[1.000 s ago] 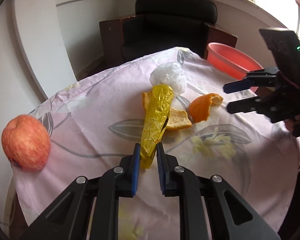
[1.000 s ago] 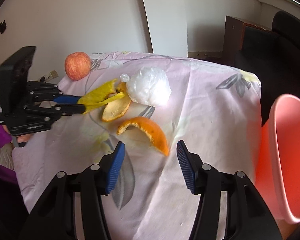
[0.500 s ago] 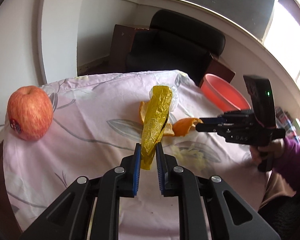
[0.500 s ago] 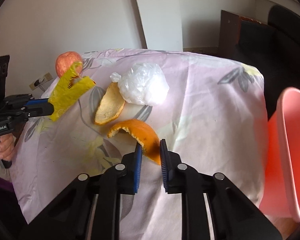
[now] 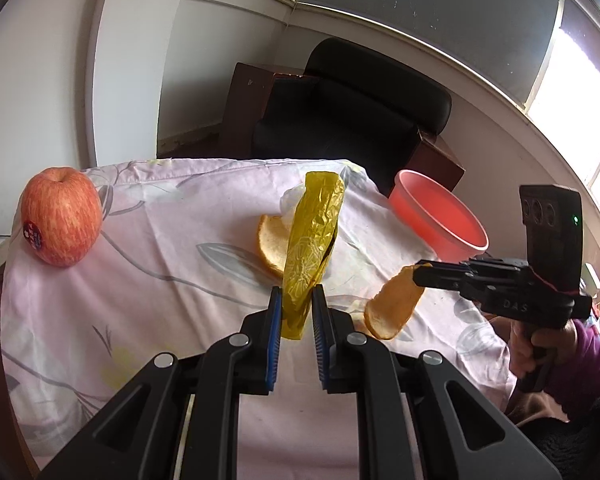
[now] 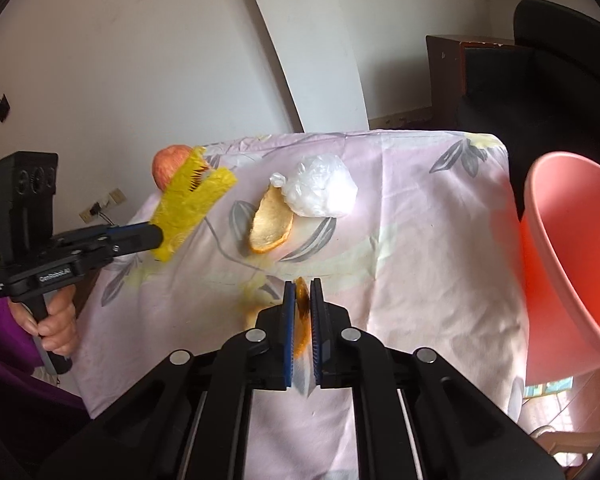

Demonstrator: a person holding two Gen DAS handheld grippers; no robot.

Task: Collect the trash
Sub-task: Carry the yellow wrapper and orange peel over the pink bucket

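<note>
My left gripper [image 5: 294, 294] is shut on a crinkled yellow wrapper [image 5: 312, 240], held up off the table; the same wrapper [image 6: 190, 206] and gripper [image 6: 156, 236] show at the left of the right wrist view. My right gripper [image 6: 302, 292] is shut on a piece of orange peel [image 6: 302, 308], lifted clear of the cloth; in the left wrist view that peel [image 5: 396, 300] hangs from the right gripper [image 5: 418, 276]. A second pale peel [image 6: 270, 222] and a crumpled white plastic bag [image 6: 320, 192] lie on the pink floral tablecloth [image 6: 420, 240].
A red apple [image 5: 60, 216] sits at the table's far left corner. A pink bin [image 6: 572, 252] stands beside the table's right edge. A black armchair [image 5: 352, 116] stands beyond the table. A hand and purple sleeve [image 5: 560, 356] hold the right gripper.
The right gripper shut on the orange peel and lifted it off the cloth. The left gripper rose and rolled with the yellow wrapper, leaving the pale peel uncovered on the table.
</note>
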